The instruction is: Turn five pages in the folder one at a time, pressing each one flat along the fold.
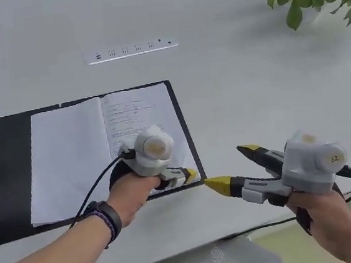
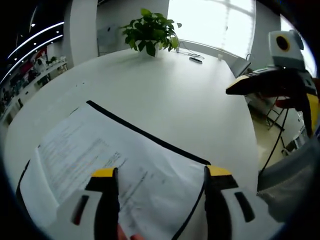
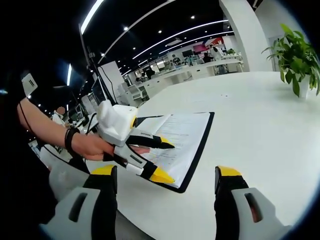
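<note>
1. The folder (image 1: 5,187) is seen lying open near the front edge of the desk (image 1: 250,67), toward the front left corner. Its fold runs from the front edge toward the far edge.
2. The left gripper (image 2: 162,172) is held over the near outer corner of the printed page (image 1: 136,113). Its fingers (image 2: 104,175) are apart, with the corner and the black cover edge lying between them.
3. The right gripper (image 1: 232,166) is held just beside the folder, above the front edge. Its fingers (image 1: 222,186) are spread and nothing is gripped.
4. The left gripper is judged the nearer one; the page's free edge would be caught there and carried across the fold.
5. The paper is thin, white and flat; the cover is matte black and rectangular, and is judged stiffer.
</note>
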Motion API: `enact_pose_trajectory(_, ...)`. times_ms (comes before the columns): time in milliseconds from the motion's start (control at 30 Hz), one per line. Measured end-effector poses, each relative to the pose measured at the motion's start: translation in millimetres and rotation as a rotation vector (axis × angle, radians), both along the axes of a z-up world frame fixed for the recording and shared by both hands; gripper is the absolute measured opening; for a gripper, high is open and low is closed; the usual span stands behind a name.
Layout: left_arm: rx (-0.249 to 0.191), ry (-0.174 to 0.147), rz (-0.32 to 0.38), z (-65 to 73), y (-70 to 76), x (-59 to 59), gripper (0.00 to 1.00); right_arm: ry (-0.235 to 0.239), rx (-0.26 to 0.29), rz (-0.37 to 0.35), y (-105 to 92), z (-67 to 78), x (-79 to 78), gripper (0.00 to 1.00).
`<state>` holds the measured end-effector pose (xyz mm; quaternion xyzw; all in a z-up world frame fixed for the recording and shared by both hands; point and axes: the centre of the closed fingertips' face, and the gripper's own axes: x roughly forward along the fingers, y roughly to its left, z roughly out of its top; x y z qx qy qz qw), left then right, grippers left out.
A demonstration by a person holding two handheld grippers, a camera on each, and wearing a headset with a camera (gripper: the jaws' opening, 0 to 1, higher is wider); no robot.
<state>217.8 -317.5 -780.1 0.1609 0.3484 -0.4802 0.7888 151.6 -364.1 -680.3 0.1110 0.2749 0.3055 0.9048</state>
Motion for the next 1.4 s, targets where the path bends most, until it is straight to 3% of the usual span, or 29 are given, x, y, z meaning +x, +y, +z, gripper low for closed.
enact_pose_trajectory(33,0.016,-0.018,-0.010,-1.2,1.0,-0.3,0.69,0.001,0.000,-0.001,-0.4,-0.3,0.0,0.80)
enact_pose_trajectory(67,0.051,-0.058,-0.029,-2.8,3.7,1.4,0.68,0.002,0.001,-0.001,-0.8,-0.9,-0.4,0.79)
enact_pose_trajectory(167,0.035,-0.043,-0.018,-3.0,2.7,1.2,0.68,0.004,0.002,-0.004,-2.0,-2.0,-0.4,0.79)
enact_pose_trajectory(800,-0.002,-0.030,-0.002,-1.0,7.4,6.1,0.60,0.017,-0.004,0.033,0.6,-10.6,11.4,0.73)
enact_pose_trajectory(1033,-0.009,-0.030,0.005,-0.2,8.5,6.9,0.59,0.037,0.035,0.036,3.6,-18.1,25.2,0.64)
enact_pose_trajectory(1133,-0.012,-0.029,0.006,-0.4,8.3,7.4,0.59,0.040,0.022,0.054,6.3,-21.5,33.1,0.61)
enact_pose_trajectory(1400,-0.015,-0.028,0.002,-0.2,7.6,7.0,0.59,0.060,0.050,0.074,19.6,-25.8,54.1,0.55)
